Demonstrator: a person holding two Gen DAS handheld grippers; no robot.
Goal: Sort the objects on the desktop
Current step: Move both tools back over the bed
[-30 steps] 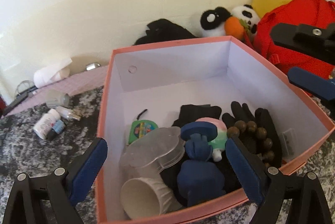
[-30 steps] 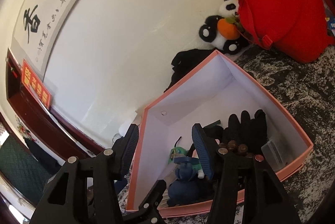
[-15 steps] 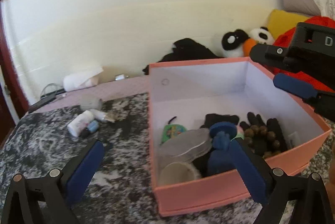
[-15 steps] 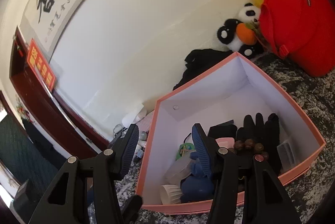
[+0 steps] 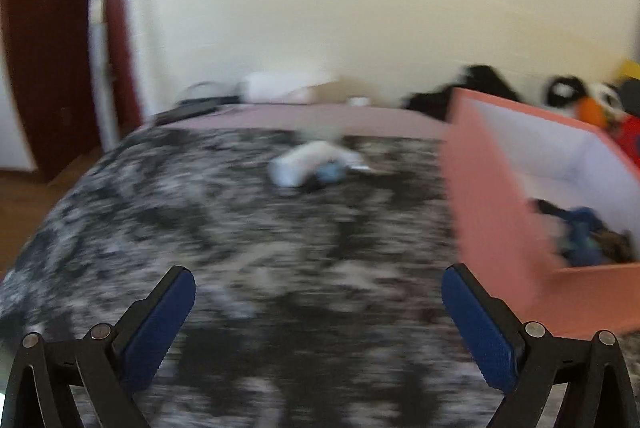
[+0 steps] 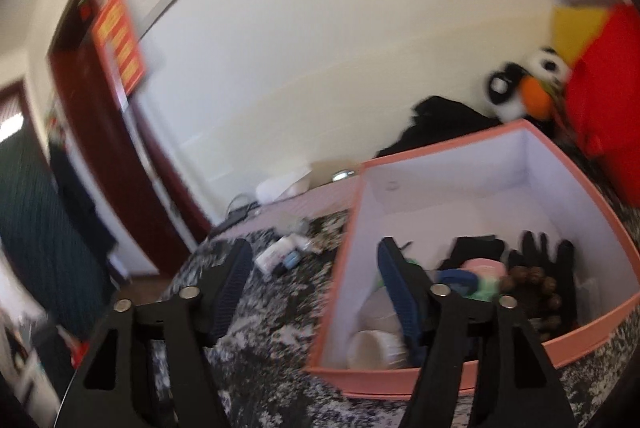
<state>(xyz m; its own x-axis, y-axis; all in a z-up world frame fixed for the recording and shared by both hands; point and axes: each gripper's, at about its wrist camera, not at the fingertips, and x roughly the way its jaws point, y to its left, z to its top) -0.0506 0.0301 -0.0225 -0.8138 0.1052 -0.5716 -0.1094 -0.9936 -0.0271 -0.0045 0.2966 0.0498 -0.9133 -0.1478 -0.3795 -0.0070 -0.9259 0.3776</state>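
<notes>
A pink box (image 5: 496, 212) with white inner walls stands at the right of the speckled cover; it also shows in the right wrist view (image 6: 440, 380). Inside lie black gloves (image 6: 548, 260), brown beads (image 6: 532, 278), a blue object (image 6: 460, 278) and a white cup (image 6: 376, 348). A white bottle (image 5: 298, 164) with a small blue item (image 5: 330, 174) lies on the cover left of the box, blurred; it shows in the right wrist view (image 6: 276, 254) too. My left gripper (image 5: 318, 312) is open and empty above the cover. My right gripper (image 6: 314, 280) is open and empty near the box's left wall.
A panda plush (image 6: 524, 88), a red bag (image 6: 604, 88) and black cloth (image 6: 440, 116) lie behind the box. A pink mat (image 5: 304, 116) and a white roll (image 5: 280, 88) lie along the wall. A dark red door frame (image 5: 48, 40) stands at the left.
Both grippers have swung left, away from the box. The box has slid to the right of the left wrist view and the bottles now sit near its centre. Both stay open.
</notes>
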